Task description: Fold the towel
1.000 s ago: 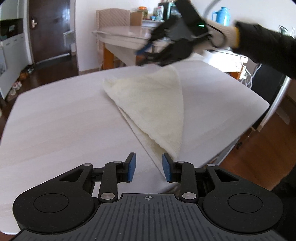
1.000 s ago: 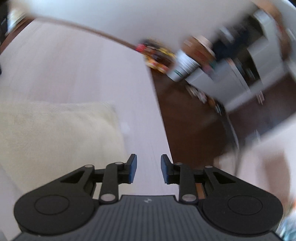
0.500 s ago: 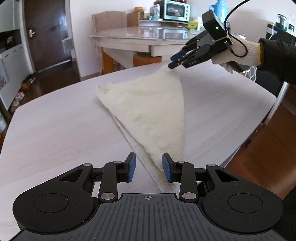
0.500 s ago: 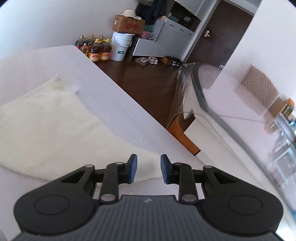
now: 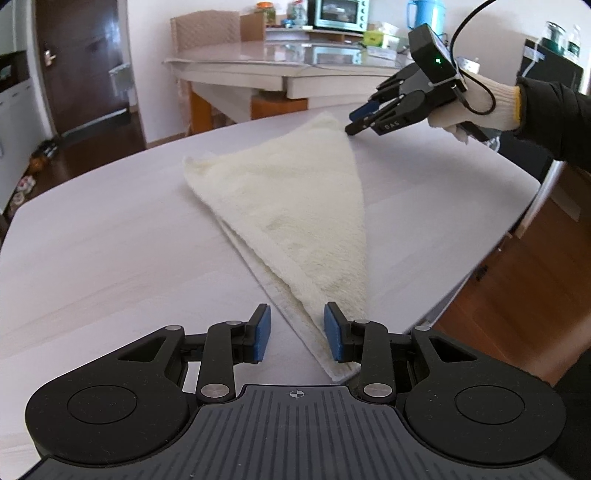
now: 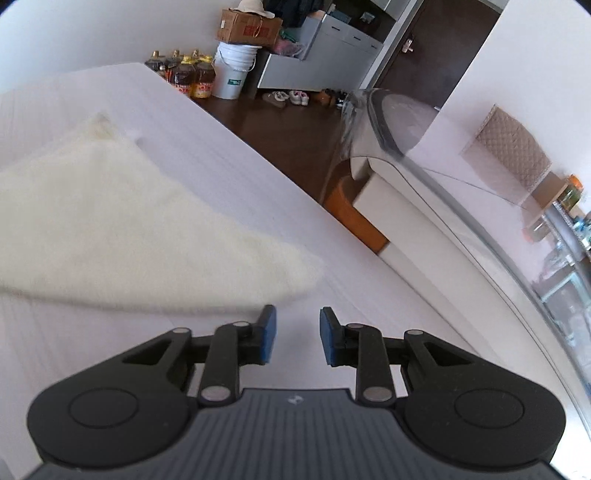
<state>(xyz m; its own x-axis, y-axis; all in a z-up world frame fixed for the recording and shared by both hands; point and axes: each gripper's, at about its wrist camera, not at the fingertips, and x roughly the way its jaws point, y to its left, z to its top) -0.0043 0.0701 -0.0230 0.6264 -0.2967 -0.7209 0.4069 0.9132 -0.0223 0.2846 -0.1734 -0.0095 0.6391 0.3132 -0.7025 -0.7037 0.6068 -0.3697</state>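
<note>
A cream towel (image 5: 295, 206) lies folded into a triangle on the white table (image 5: 110, 240). My left gripper (image 5: 297, 338) is open, with the towel's near tip between its fingers. My right gripper (image 5: 356, 122) shows in the left wrist view, held by a gloved hand just right of the towel's far corner. In the right wrist view the right gripper (image 6: 297, 338) is open and empty, and that corner of the towel (image 6: 147, 236) lies just ahead and left of its fingers.
A second table (image 5: 280, 62) with an oven and bottles stands behind, with a chair (image 5: 205, 27). The table's right edge (image 5: 480, 258) drops to a wooden floor. Oil bottles (image 6: 188, 74), a bucket and shoes stand on the floor.
My right gripper has come down from above the towel's far corner and drawn off to its right, open and empty. The towel has settled flat. My left gripper stays at the near tip.
</note>
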